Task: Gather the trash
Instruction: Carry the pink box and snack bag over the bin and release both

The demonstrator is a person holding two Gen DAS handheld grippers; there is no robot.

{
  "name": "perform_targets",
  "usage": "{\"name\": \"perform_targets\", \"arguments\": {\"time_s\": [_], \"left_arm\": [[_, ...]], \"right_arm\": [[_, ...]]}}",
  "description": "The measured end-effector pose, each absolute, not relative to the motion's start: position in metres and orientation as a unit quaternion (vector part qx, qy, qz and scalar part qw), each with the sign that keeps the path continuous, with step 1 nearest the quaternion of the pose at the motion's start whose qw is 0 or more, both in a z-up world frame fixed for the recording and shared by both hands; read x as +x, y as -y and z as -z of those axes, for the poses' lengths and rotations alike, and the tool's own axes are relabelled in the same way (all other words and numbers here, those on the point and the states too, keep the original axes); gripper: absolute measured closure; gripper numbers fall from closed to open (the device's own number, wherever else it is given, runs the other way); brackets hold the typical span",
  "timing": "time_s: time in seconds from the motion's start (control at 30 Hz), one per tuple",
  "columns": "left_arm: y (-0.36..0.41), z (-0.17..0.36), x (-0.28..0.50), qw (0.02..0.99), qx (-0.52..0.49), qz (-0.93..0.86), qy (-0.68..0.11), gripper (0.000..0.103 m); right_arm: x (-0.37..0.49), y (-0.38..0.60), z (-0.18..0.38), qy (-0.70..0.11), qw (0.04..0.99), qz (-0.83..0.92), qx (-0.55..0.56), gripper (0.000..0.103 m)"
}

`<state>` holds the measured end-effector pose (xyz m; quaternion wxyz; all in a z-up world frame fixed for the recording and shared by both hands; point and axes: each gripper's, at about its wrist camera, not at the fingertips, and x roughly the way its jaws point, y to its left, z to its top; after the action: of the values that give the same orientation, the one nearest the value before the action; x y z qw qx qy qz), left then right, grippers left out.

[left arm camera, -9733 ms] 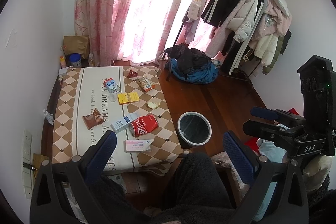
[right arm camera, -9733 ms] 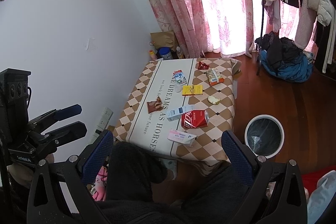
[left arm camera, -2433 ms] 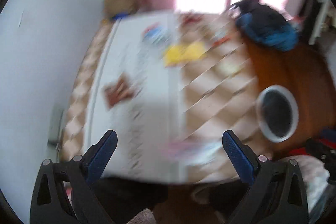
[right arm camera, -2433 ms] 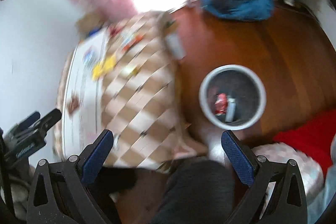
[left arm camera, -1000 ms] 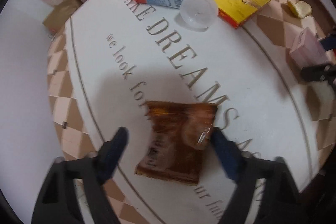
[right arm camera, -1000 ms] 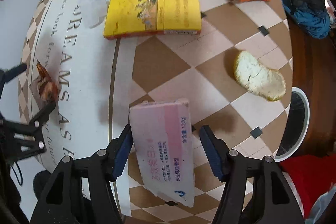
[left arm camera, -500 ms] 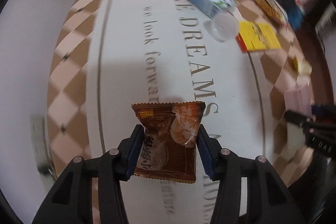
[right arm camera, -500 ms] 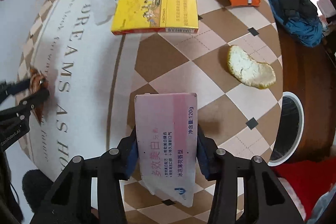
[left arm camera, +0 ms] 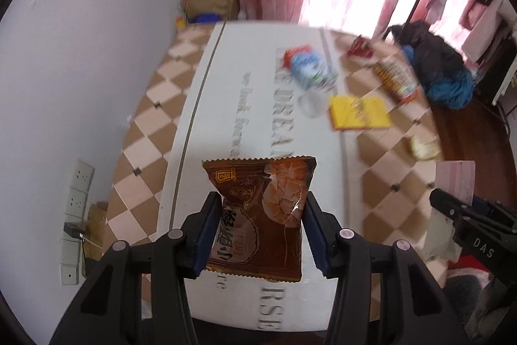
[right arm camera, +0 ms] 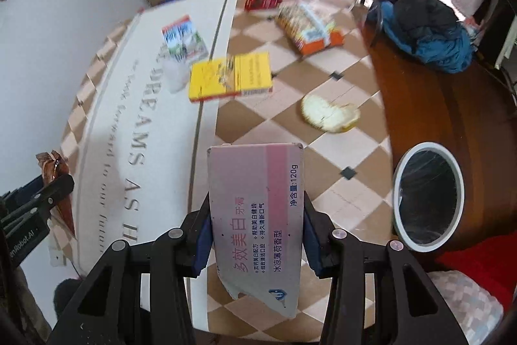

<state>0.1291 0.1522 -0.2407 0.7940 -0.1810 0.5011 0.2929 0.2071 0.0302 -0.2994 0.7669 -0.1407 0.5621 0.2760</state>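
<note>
Both lifted off table — left claw [left arm camera: 258, 227] clamping brown snack packet [left arm camera: 261, 215], right claw [right arm camera: 255, 230] pinching pink box [right arm camera: 258, 215], bin [right arm camera: 428, 196] right-view only.

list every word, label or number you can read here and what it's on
"DREAMS", "AS": tablecloth; its smaller script is too blurred.
"120g": pink box held in the right hand-held gripper, with Chinese print, large characters "多效美白".
"DAS": body of the right hand-held gripper, seen in the left view.
"Robot.AI", start cut off: left hand-held gripper.
Brown snack bag: Chinese print, not legible.
Milk carton, yellow box, orange bag: blurred.
</note>
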Motion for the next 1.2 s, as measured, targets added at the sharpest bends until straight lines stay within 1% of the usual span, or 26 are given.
{"name": "perform_targets", "arguments": {"time_s": [0.1,0.33,0.57,0.7,0.9,1.1,1.2], "left_arm": [[-0.132,0.213,0.135,0.812,-0.176,-0.284,-0.479,0.056],[-0.084,0.175,0.165,0.842,-0.169,-0.244,-0.45,0.056],[-0.015,0.156,0.225,0.867,-0.152,-0.175,-0.442,0.056],[0.03,0.156,0.271,0.871,-0.149,-0.131,-0.449,0.056],[0.093,0.185,0.345,0.862,-0.15,-0.065,-0.48,0.056],[0.136,0.239,0.408,0.833,-0.152,-0.004,-0.533,0.056],[0.151,0.27,0.433,0.81,-0.156,0.024,-0.565,0.056]], "right_arm": [[0.214,-0.018,0.273,-0.546,0.781,-0.283,-0.11,0.054],[0.225,0.031,0.227,-0.504,0.815,-0.277,-0.074,0.054],[0.25,0.116,0.188,-0.481,0.837,-0.259,-0.033,0.054],[0.272,0.166,0.179,-0.479,0.845,-0.238,-0.011,0.054],[0.318,0.248,0.196,-0.495,0.849,-0.183,0.009,0.054],[0.374,0.319,0.256,-0.55,0.822,-0.14,0.043,0.054],[0.394,0.338,0.288,-0.578,0.802,-0.134,0.063,0.054]]}}
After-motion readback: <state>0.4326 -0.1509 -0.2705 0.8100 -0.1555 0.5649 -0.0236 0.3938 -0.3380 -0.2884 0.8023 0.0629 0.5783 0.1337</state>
